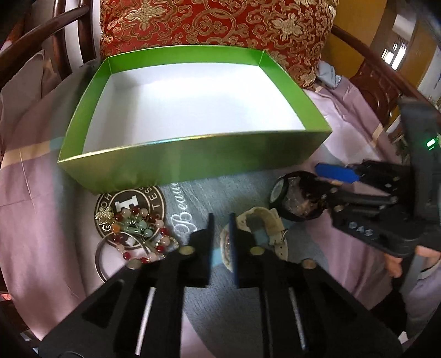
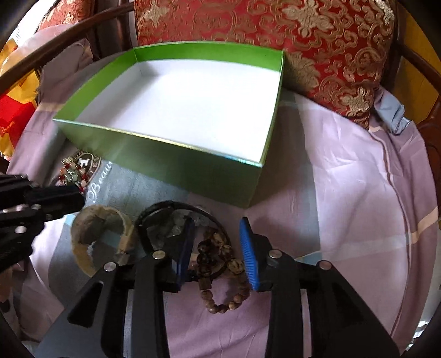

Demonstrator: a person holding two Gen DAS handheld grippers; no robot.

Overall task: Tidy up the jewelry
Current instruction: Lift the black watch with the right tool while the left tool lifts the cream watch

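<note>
A green box (image 1: 193, 162) with a white inside sits open on a lilac bedsheet (image 2: 344, 192), its far wall against a red and gold cushion (image 1: 220, 24). All the jewelry lies on the sheet in front of the box's near wall, none of it inside. Farthest to the left is a pile of red, pink and green beads (image 1: 137, 231) with a metal ring, lying on a round brown patch printed on the cloth. Just to its right is a cream watch (image 1: 264, 225), and beside that a black watch (image 2: 165, 223) with a round face. A wooden bead bracelet (image 2: 220, 278) lies touching the black watch's strap. The left tongs (image 1: 222, 242) hang low over the cream watch with the fingers a little apart; one blue-padded finger overlaps the watch case, but whether it touches cannot be told. The right tongs (image 2: 217, 253) are spread wide and straddle the wooden bracelet and the near edge of the black watch, gripping neither. In the left wrist view a hand (image 1: 399, 261) shows behind the right tool at the frame's right edge.
</note>
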